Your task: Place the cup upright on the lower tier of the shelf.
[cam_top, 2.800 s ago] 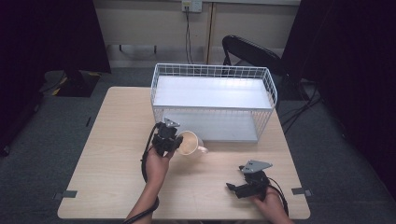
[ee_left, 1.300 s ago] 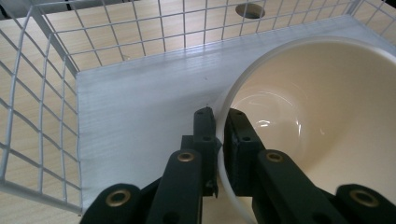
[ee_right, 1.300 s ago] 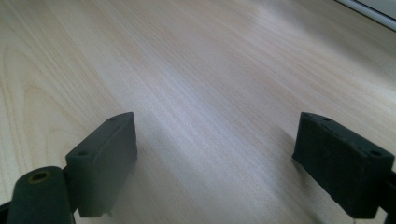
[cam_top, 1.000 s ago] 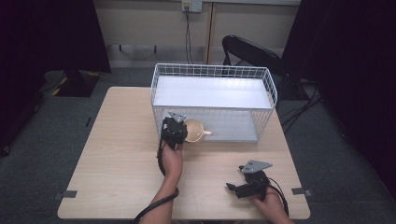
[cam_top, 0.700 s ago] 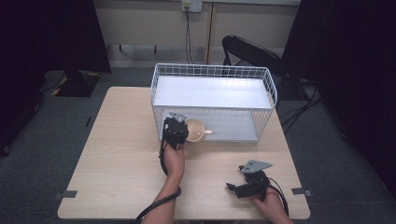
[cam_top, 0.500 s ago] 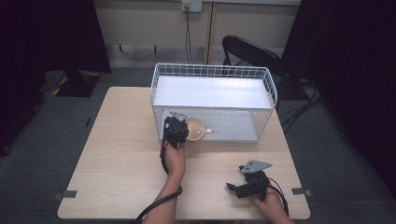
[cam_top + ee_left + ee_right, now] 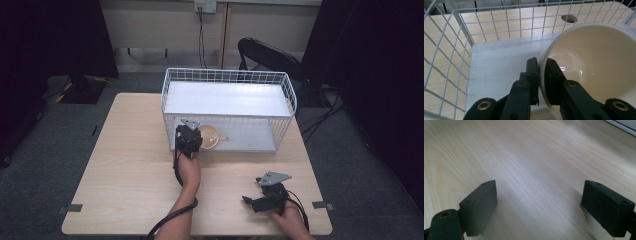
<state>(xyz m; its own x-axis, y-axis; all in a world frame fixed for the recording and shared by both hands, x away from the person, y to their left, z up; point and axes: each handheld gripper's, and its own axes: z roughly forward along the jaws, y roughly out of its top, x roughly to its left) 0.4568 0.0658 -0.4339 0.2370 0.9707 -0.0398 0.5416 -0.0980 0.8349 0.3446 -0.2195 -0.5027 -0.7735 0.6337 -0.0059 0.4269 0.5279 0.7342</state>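
1. At the front left corner of the white wire basket (image 7: pixel 227 97), on its lower white shelf, sits a cream bowl (image 7: pixel 210 136), with a short handle pointing to the right in the high view.
2. The left tongs (image 7: pixel 192 131) reach into the basket's open front from the person's side, held by the left hand (image 7: pixel 189 167), whose forearm comes up from the bottom edge of the high view.
3. In the left gripper view, the left tongs (image 7: pixel 541 65) are pinched onto the rim of the bowl (image 7: pixel 596 65): one jaw lies outside the wall, the other inside, with only the thin wall between them.
4. That same view shows the bowl tilted toward the camera, its pale, glossy inside facing it, and the shelf's white floor (image 7: pixel 501 65) beside it.
5. Wire mesh (image 7: pixel 449 57) rises on the left and at the back of that view, with the wooden tabletop (image 7: pixel 499 22) visible through it.
6. The right tongs (image 7: pixel 262 199) rest low over the tabletop (image 7: pixel 125 165) near its front right corner, well apart from the basket.
7. In the right gripper view, the right tongs (image 7: pixel 539 202) stand wide apart with nothing but bare wood (image 7: pixel 529 157) between them.
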